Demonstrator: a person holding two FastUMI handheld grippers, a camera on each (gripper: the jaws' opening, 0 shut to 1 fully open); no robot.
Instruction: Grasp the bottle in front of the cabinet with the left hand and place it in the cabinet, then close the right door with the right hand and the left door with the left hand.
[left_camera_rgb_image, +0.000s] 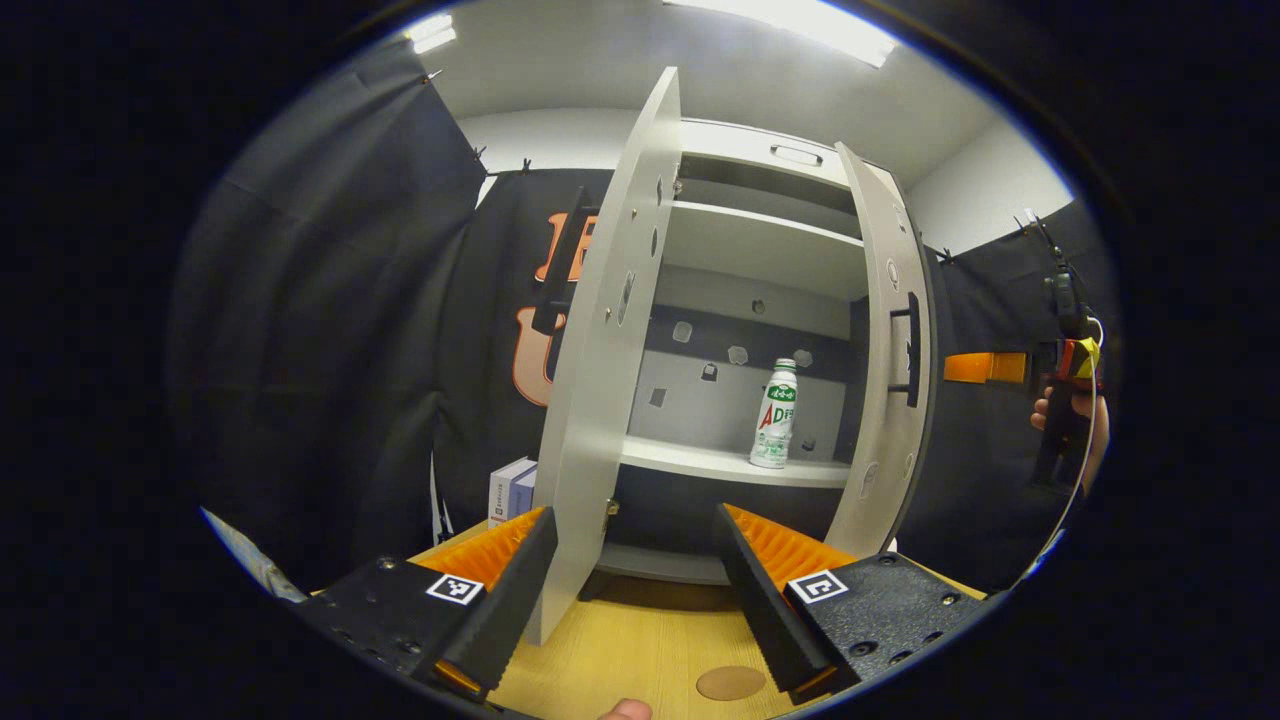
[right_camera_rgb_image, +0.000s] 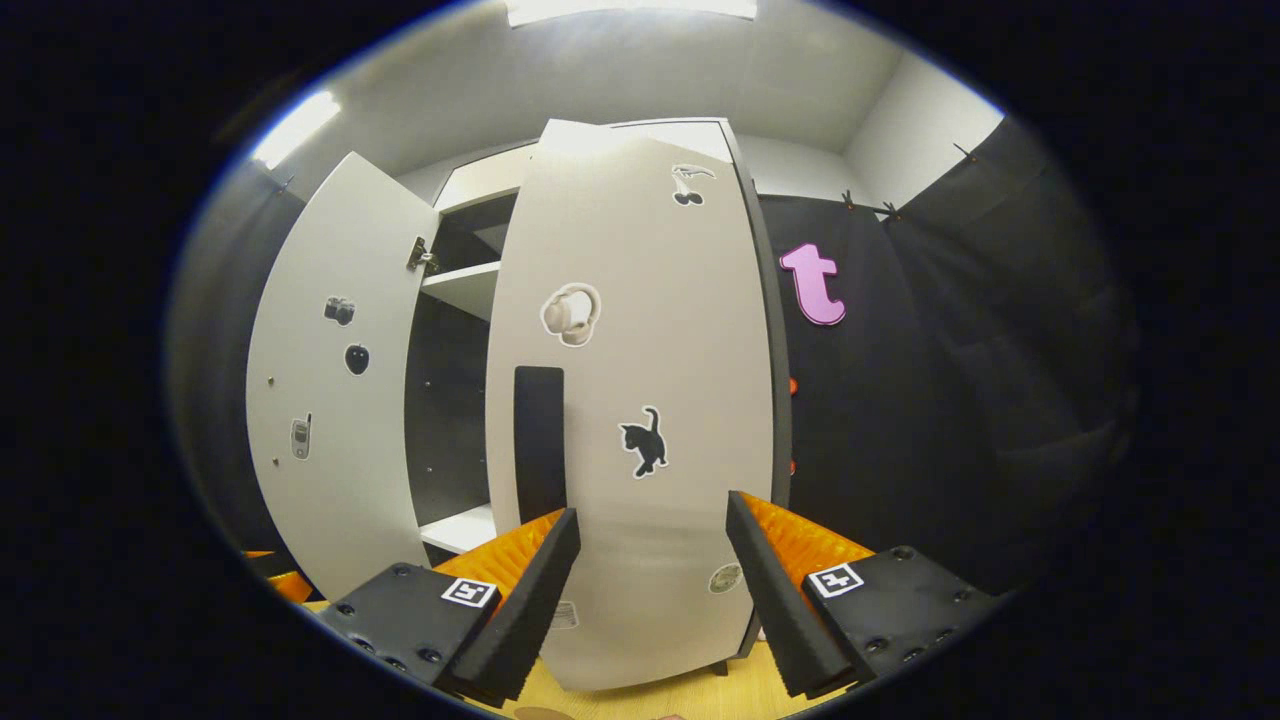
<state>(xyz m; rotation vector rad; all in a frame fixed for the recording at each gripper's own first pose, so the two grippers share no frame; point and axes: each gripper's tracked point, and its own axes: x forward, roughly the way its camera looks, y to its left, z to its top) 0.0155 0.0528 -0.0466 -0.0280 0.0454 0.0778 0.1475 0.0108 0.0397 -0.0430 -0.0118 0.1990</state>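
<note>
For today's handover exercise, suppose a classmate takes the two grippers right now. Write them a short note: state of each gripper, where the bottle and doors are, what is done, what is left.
Left gripper: open, empty, pointed at the open cabinet from the table.
Right gripper: open, empty, facing the outside of the right door; whether it touches the door, I cannot tell.
Bottle: upright on a cabinet shelf, so placing is done.
Right door: partly swung in, not shut. Left door: wide open.
Left to do: push the right door shut with the right gripper, then close the left door with the left.
</note>
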